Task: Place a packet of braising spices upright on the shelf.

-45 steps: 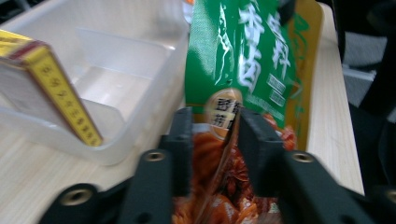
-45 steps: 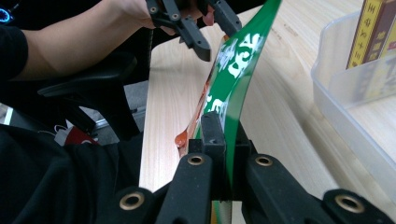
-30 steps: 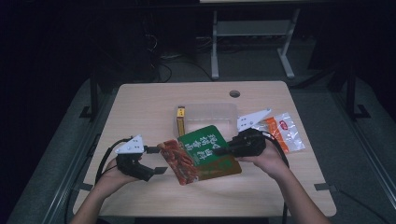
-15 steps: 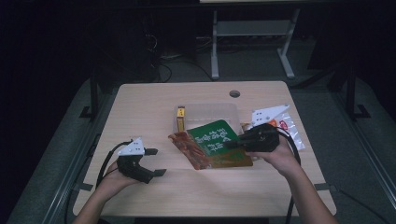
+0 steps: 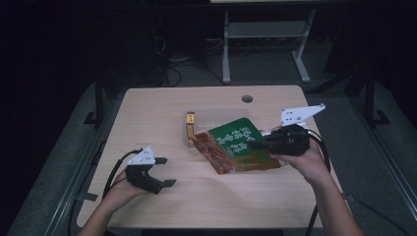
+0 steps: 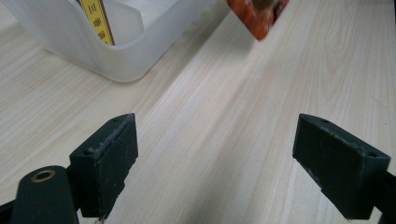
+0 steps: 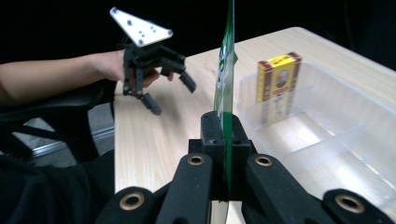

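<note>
A clear plastic bin sits near the wooden table's centre. A small yellow box stands upright at its nine o'clock end. A round hole lies at the bin's one o'clock.

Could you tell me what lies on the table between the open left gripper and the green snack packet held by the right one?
Nothing: the high view shows bare table between the left gripper and the snack packet.
</note>
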A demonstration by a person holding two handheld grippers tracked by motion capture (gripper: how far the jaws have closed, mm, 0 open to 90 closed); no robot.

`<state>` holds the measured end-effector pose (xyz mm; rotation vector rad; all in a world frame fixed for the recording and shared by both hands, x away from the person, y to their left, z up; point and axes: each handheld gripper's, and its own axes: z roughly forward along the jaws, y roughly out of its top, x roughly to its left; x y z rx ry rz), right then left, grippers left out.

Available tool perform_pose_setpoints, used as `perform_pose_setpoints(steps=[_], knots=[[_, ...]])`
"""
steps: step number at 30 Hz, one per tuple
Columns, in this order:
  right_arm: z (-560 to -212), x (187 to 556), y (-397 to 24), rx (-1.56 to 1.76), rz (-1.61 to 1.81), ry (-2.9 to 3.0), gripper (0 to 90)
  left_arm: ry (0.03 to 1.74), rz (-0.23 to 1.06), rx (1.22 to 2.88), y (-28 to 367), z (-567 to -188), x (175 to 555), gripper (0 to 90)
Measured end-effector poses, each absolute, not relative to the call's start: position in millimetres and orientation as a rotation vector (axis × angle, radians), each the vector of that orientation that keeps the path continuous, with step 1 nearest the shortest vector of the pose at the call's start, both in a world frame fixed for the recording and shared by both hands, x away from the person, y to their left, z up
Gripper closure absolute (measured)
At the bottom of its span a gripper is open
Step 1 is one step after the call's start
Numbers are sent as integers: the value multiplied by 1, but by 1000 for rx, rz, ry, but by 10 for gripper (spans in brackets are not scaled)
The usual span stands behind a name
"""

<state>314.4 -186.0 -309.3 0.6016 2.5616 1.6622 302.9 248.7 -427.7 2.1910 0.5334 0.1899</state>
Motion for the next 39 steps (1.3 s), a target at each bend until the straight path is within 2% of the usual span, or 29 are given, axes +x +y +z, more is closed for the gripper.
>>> perform_pose_setpoints(steps=[19, 31, 39], knots=[[-279, 333, -195, 703, 1632, 2443, 900, 515, 181, 2212, 248, -430, 304, 136], [-266, 360, -175, 779, 1583, 2382, 900, 506, 171, 2220, 247, -430, 304, 136], [-270, 371, -166, 809, 1562, 2368, 900, 507, 163, 2223, 246, -432, 304, 136]])
